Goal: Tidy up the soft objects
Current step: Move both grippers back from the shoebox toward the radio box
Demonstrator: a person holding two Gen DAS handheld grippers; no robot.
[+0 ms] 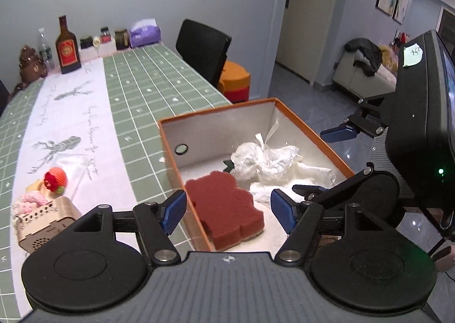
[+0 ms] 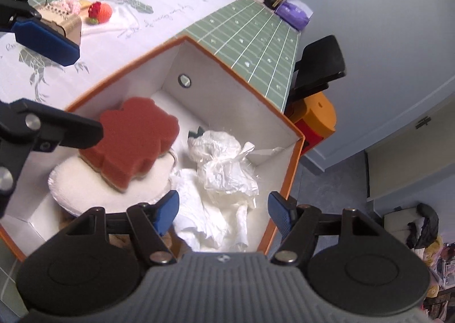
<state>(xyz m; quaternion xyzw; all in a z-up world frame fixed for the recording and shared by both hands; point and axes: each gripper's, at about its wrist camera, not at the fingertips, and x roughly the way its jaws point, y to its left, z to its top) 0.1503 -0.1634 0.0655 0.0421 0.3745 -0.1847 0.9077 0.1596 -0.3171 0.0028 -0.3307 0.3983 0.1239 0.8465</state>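
Observation:
An orange-rimmed white box (image 1: 221, 108) (image 2: 295, 152) stands at the table's near right edge. Inside lie a red-brown sponge (image 1: 224, 207) (image 2: 133, 141), a crumpled clear plastic bag (image 1: 261, 162) (image 2: 224, 163), white cloth (image 2: 210, 217) and a white round pad (image 2: 93, 189) under the sponge. My left gripper (image 1: 229, 210) is open and empty just above the sponge. My right gripper (image 2: 223, 210) is open and empty over the white cloth; it also shows in the left wrist view (image 1: 330, 160). A crocheted orange-and-red toy (image 1: 55, 179) (image 2: 99, 11) and a pink knit piece (image 1: 30, 200) lie on the table.
A small wooden box (image 1: 45, 222) (image 2: 61, 20) sits by the toys at the left. Bottles and jars (image 1: 66, 47), and a purple tissue pack (image 1: 145, 32), line the far table edge. A black chair (image 1: 202, 47) and an orange stool (image 1: 234, 78) stand beside the table.

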